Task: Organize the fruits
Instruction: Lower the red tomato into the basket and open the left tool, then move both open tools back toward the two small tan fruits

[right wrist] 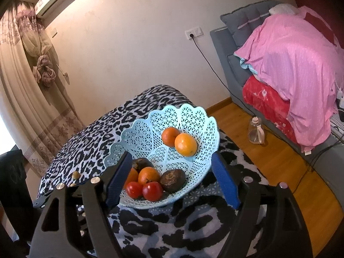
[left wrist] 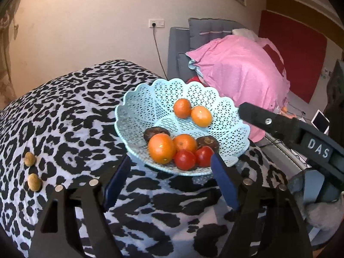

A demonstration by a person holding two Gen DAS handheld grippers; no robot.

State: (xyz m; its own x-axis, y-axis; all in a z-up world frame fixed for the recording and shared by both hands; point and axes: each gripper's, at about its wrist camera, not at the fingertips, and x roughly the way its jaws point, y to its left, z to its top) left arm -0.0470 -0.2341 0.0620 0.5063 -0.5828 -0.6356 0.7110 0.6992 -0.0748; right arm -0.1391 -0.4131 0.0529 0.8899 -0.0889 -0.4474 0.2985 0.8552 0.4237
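Left wrist view: my left gripper (left wrist: 171, 167) hangs with fingers spread wide and empty before the pale blue lattice basket (left wrist: 137, 111), which holds oranges (left wrist: 161, 148), two tomatoes (left wrist: 185, 159) and dark brown fruits (left wrist: 207, 143) on the leopard-print cloth (left wrist: 71, 107). Two small tan fruits (left wrist: 30, 159) lie well apart to its left. My right gripper (right wrist: 172, 178) is likewise spread, empty, its fingers framing the basket's near rim.

Pale-blue plastic lattice basket (left wrist: 137, 111); glossy tomatoes (left wrist: 185, 160); matt leopard-print cloth (left wrist: 71, 111); wood floor (right wrist: 279, 157).
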